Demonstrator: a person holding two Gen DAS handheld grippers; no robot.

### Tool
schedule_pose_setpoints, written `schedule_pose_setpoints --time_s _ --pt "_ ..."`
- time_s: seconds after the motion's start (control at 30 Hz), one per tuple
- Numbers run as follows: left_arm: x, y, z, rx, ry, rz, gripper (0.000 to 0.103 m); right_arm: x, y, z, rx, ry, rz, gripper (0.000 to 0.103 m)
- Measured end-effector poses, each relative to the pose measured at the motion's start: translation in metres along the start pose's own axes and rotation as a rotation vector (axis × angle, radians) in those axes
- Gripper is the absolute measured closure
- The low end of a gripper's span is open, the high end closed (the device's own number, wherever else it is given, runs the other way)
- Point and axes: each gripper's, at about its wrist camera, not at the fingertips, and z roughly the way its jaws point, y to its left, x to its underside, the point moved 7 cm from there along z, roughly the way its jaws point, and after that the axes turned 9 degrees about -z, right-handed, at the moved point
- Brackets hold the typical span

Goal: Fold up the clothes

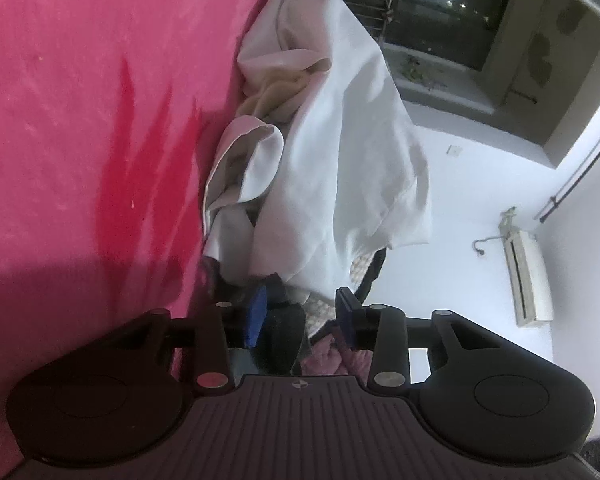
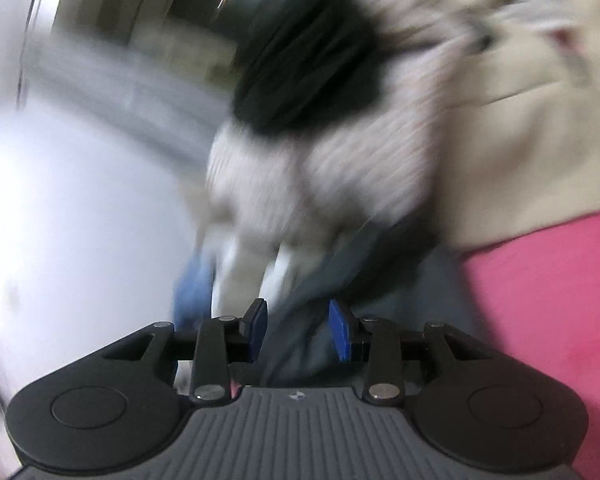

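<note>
A: What's the setting?

B: A pink bedspread point(image 1: 80, 120) fills the nine o'clock side of the left wrist view, which is rolled sideways. A dark window point(image 1: 452, 12) sits at one o'clock, a white wall point(image 1: 460, 184) at three, with an air conditioner point(image 1: 528, 276) on it.

A: And the clothes?

B: A heap on the bedspread. A white garment point(image 1: 340, 152) drapes over the top at twelve o'clock, with cream fabric point(image 1: 268, 96) tucked under it at eleven. Darker pieces and something pinkish lie low, near the fingers.

A: The left gripper point(image 1: 304, 320)?

B: Jaws parted, blue pads apart. Dark cloth shows in the gap, but the pads don't press on it.

A: The right gripper point(image 2: 298, 330)?

B: Also parted. That view is badly blurred. Grey fabric point(image 2: 296, 344) runs through the gap, with no clear pinch. Beyond, a black garment point(image 2: 308, 76) at twelve, beige cloth point(image 2: 520, 100) at two, bedspread at four
</note>
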Motion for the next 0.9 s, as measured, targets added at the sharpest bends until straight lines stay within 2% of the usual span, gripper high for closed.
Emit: schedule_pose_setpoints --time_s 0.1,0.17,0.2,0.27,0.33,0.4,0.43,0.53,0.63,0.7,0.77,0.9 --pt "0.008 0.002 0.003 -0.033 0.027 0.027 0.064 0.012 0.019 0.044 0.069 0.207 -0.165 0.065" --pt "0.015 0.003 0.005 -0.057 0.047 0.048 0.063 0.009 0.022 0.071 0.132 0.243 -0.228 0.065" --pt "0.019 0.003 0.003 -0.069 0.058 0.064 0.063 0.002 0.022 0.074 0.15 0.194 -0.22 0.066" --pt "0.03 0.003 -0.002 -0.106 0.08 0.113 0.06 -0.019 0.015 0.065 0.184 0.026 -0.148 0.065" --pt "0.043 0.002 -0.006 -0.15 0.107 0.168 0.052 -0.036 0.013 0.04 0.166 -0.147 -0.065 0.065" --pt "0.058 0.003 -0.01 -0.215 0.154 0.236 0.047 -0.035 0.016 0.008 0.111 -0.22 -0.011 0.062" --pt "0.066 0.003 -0.011 -0.247 0.183 0.271 0.046 -0.033 0.017 -0.01 0.091 -0.238 0.011 0.054" --pt "0.091 0.006 -0.012 -0.317 0.278 0.357 0.042 -0.012 0.015 -0.071 0.093 -0.222 0.053 0.035" --pt "0.115 0.011 -0.012 -0.369 0.361 0.419 0.038 0.013 0.0 -0.125 0.171 -0.147 0.115 0.017" --pt "0.131 0.015 -0.012 -0.399 0.414 0.452 0.037 0.036 -0.017 -0.146 0.249 -0.076 0.181 0.016" --pt "0.145 0.022 -0.01 -0.429 0.45 0.467 0.037 0.066 -0.037 -0.159 0.275 -0.024 0.288 0.015" --pt "0.159 0.034 -0.007 -0.477 0.431 0.487 0.037 0.099 -0.051 -0.147 0.2 -0.023 0.42 0.02"
